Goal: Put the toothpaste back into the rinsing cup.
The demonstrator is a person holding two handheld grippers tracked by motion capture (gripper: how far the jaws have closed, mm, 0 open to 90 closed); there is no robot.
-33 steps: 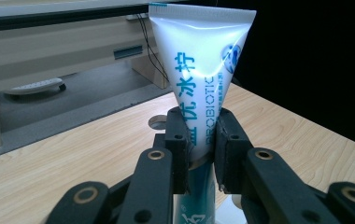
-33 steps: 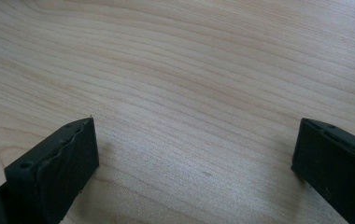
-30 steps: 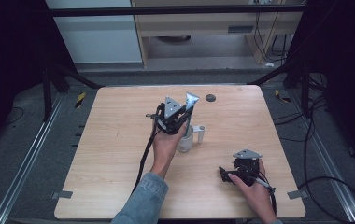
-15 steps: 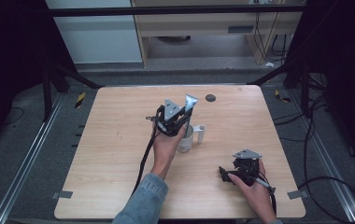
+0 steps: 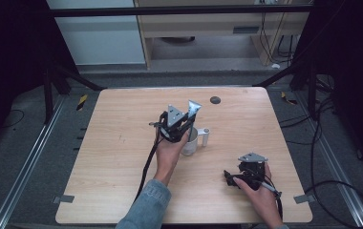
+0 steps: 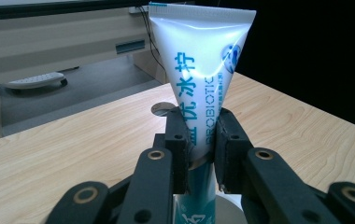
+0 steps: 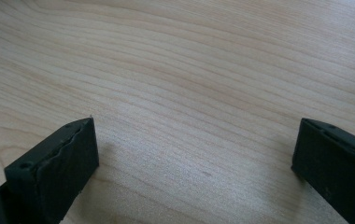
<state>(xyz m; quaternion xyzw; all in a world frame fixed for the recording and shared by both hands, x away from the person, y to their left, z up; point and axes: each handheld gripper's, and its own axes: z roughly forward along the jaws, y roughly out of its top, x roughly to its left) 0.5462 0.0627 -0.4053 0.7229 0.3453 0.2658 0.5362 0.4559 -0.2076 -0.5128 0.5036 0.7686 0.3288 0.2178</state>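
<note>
A white and teal toothpaste tube (image 6: 199,70) stands upright with its crimped flat end up, and my left gripper (image 6: 200,142) is shut on its middle. In the high view the tube (image 5: 193,109) rises over a white mug (image 5: 189,143) near the table's middle. Its lower end is down at the mug's mouth, behind the left gripper (image 5: 187,124); whether it touches the mug I cannot tell. My right gripper (image 5: 231,176) rests near the table's front right, well apart from the mug. It (image 7: 194,168) is open over bare wood, with nothing between the jaws.
A small dark round disc (image 5: 215,100) lies on the wooden table (image 5: 122,157) behind the mug, seen also past the tube (image 6: 163,108). Black cables trail from both grippers toward the front edge. Dark frame legs and floor cables surround the table.
</note>
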